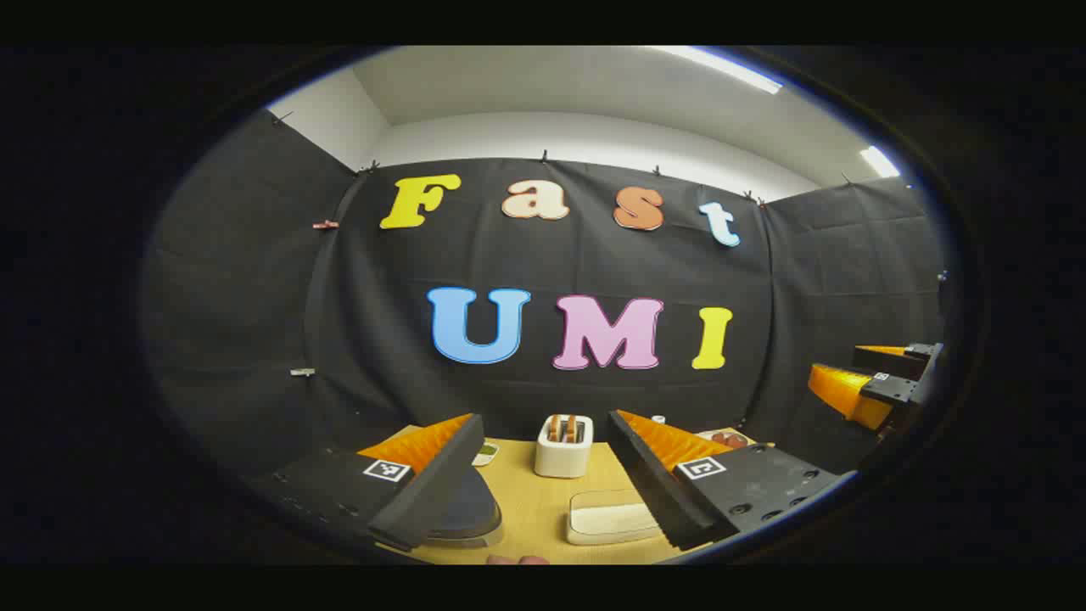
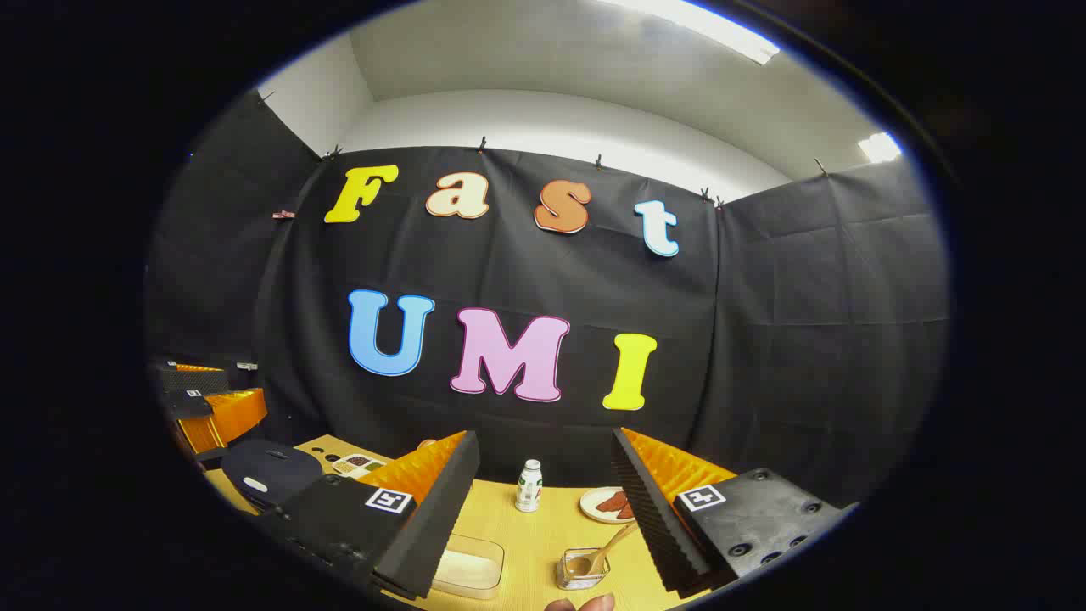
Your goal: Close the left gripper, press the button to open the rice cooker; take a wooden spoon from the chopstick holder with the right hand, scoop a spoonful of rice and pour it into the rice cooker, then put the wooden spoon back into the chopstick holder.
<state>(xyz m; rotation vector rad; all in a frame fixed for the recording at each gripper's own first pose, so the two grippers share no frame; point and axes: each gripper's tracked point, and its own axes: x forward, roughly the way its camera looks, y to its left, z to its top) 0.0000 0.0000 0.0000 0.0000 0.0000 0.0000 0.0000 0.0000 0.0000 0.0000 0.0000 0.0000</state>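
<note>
We are holding the left gripper (image 1: 543,475) above a pale wooden table (image 1: 530,509), its two fingers spread wide with nothing between them. Nearest us in the left gripper view, a dark, rounded rice cooker (image 1: 462,509) with its lid down is sitting just under the left finger. Beside it, at the gap's near edge, a shallow clear rectangular container of white rice (image 1: 607,516) is lying flat. Farther back, a white two-slot toaster (image 1: 563,445) is standing upright in the middle of the gap, with bare tabletop between it and the rice container. At the far right edge of this view, the right gripper (image 1: 882,378) is hovering well apart from the table's things.

In the right gripper view, the right gripper (image 2: 543,509) is also standing wide open, pinching nothing. Near its gap, a small clear square chopstick holder (image 2: 581,570) is holding a wooden spoon (image 2: 612,543) that is leaning to the right. The rice container (image 2: 468,567) is lying left of it, partly under the left finger. Beyond, a small white bottle with a green label (image 2: 529,485) is standing upright, and a round plate (image 2: 604,504) is resting near the right finger. At the left edge, the rice cooker (image 2: 270,471) and the left gripper (image 2: 208,403) are showing. The black cloth wall (image 2: 764,339) is closing off the table's far edge.
</note>
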